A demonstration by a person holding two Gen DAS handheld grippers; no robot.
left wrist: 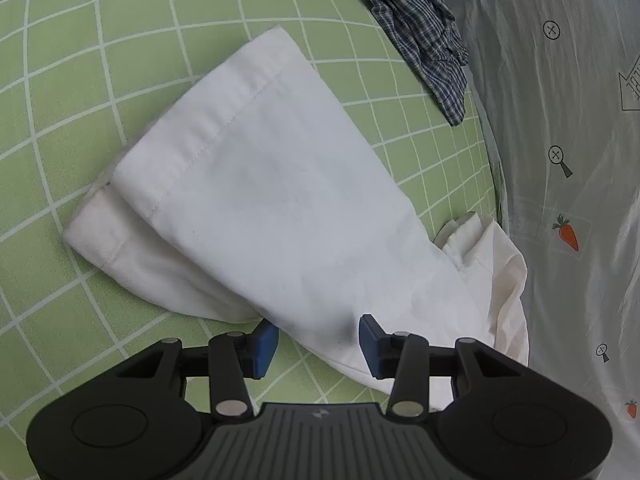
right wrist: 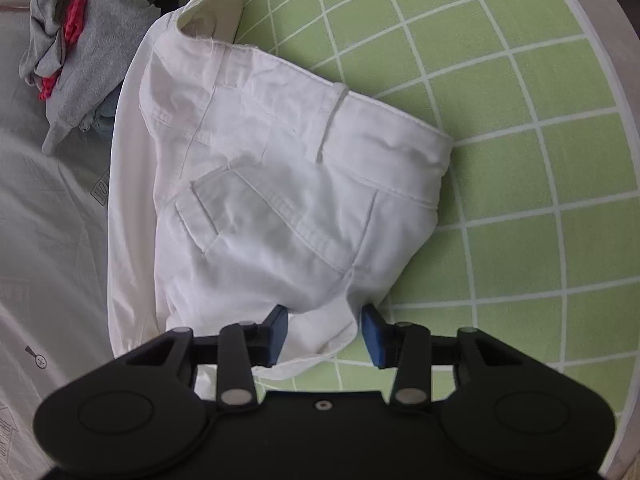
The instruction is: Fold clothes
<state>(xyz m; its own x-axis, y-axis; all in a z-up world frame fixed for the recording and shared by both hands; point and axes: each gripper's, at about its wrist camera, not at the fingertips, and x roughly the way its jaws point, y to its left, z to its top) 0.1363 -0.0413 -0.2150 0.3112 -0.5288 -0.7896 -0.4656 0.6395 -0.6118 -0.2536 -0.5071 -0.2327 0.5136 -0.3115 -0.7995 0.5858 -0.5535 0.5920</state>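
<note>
Below, green checked mat (left wrist: 60, 80), white trousers (left wrist: 256, 200) lying on it, legs stacked, long axis running hems far-left to waistband (right wrist: 384, 136), left gripper (left wrist: 319, 342) and right gripper (right wrist: 325, 334) both spread wide, straddling loose cloth, gripping nothing

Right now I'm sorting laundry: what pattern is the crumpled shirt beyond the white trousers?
Blue-and-white plaid shirt, clearest in the left wrist view.

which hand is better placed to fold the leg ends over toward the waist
Left, probably. The left gripper faces the trousers from the leg side, hems ahead; the right gripper faces the waistband.
</note>
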